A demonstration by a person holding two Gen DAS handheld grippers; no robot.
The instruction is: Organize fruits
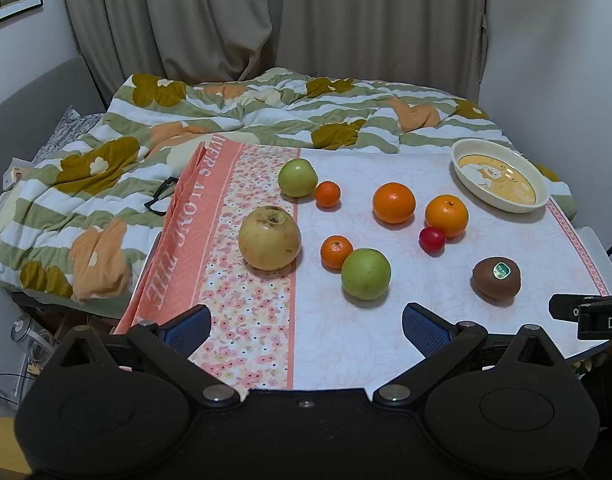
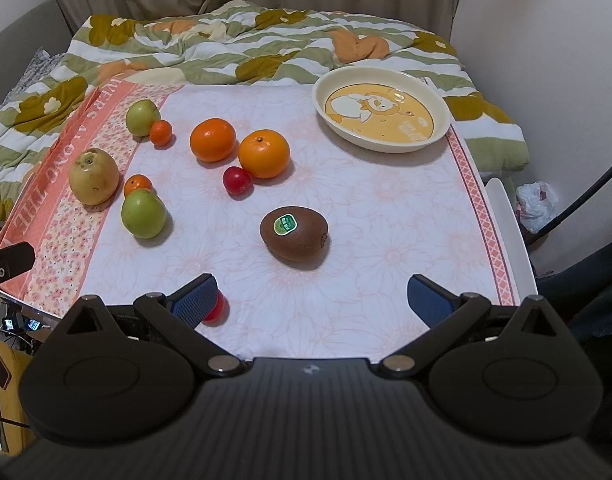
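Loose fruit lies on a floral tablecloth: a brown kiwi, two oranges, two small mandarins, two green apples, a yellow pear and a red cherry tomato. Another red fruit is partly hidden behind my right gripper's left finger. A cream dish with a cartoon print stands empty at the far right. My left gripper and right gripper are open, empty, near the table's front edge.
A green, white and orange quilt covers the bed behind and left of the table. Curtains hang at the back. A wall is close on the right, with a white plastic bag on the floor beside the table.
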